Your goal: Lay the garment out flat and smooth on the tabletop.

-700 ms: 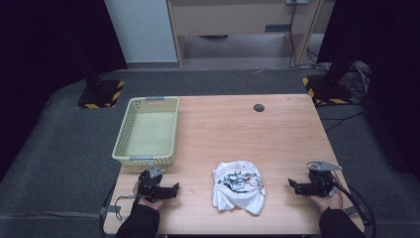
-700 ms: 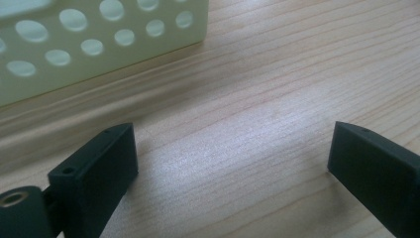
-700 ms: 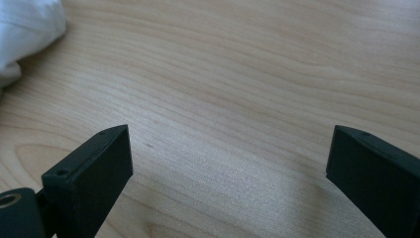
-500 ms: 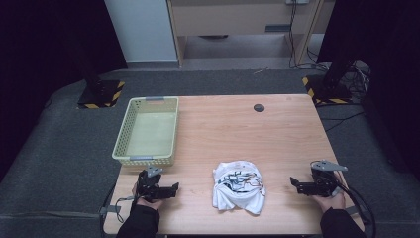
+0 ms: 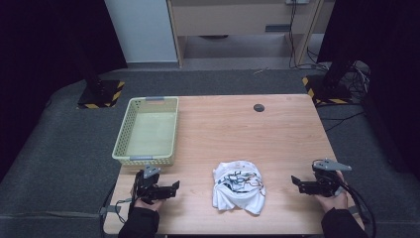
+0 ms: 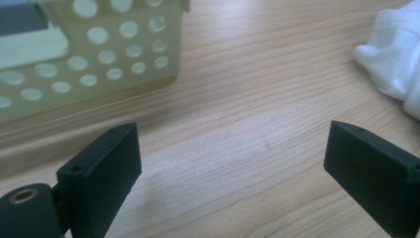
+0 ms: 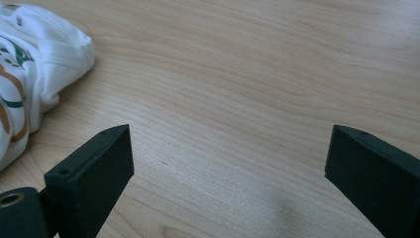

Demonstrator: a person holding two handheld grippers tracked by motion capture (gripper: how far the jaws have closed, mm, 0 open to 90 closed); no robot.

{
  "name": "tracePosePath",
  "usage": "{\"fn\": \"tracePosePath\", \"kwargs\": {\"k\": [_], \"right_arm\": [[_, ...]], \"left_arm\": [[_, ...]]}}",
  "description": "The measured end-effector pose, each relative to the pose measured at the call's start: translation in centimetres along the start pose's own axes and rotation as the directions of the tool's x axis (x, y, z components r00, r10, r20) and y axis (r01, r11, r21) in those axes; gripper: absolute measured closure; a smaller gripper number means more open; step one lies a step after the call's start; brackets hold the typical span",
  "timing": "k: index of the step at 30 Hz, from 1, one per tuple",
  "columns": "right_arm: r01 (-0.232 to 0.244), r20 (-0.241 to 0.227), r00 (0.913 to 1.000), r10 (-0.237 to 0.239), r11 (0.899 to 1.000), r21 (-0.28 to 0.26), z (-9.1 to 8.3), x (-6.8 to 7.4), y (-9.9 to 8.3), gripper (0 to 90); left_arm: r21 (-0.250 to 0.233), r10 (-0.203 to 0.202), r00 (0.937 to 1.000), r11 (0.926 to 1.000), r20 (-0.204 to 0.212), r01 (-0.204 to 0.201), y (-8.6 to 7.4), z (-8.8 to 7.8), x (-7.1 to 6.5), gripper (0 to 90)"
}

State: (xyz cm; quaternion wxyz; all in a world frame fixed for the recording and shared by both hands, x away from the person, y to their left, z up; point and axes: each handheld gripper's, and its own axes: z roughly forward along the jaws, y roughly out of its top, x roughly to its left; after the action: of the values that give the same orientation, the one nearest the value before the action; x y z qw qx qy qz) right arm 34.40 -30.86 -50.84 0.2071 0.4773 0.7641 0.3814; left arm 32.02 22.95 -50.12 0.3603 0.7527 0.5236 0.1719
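Left gripper [image 5: 166, 189] and right gripper [image 5: 303, 183] flank the crumpled white shirt [image 5: 238, 185] on the bench [image 5: 277, 134]; jaws released, empty, positioned for a two-sided pickup.

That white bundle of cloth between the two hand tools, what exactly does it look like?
The white garment is a crumpled heap of soft fabric, perhaps a T-shirt, with a print in dark green and orange lines on top. It lies bunched on the wooden table, near the front edge, roughly midway between the left gripper and the right gripper. Thick folded hems show at its edges. Neither gripper touches it; both stand open beside it.
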Motion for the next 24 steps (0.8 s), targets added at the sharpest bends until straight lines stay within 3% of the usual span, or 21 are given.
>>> {"fn": "tracePosePath", "kwargs": {"k": [2, 14, 24], "right_arm": [[0.004, -0.005, 1.0, -0.004, 1.0, -0.011, -0.3, 0.1, 0.2, 5.1], [-0.001, -0.024, 0.9997, 0.001, 1.0, -0.031, -0.9, 0.5, 1.0, 5.2], [0.001, -0.04, 0.9992, -0.004, 0.999, -0.054, -1.1, 0.9, 1.7, 7.4]], "left_arm": [[0.0, 0.021, 0.9997, 0.9998, 0.009, -0.021, 0.2, -0.2, -0.6, 7.4], [-0.063, 0.05, 0.9982, 0.9969, 0.034, -0.047, 1.5, -1.6, -1.9, 7.8], [-0.095, 0.075, 0.9939, 0.9932, 0.08, -0.067, 2.6, -1.5, -3.3, 8.0]]}}
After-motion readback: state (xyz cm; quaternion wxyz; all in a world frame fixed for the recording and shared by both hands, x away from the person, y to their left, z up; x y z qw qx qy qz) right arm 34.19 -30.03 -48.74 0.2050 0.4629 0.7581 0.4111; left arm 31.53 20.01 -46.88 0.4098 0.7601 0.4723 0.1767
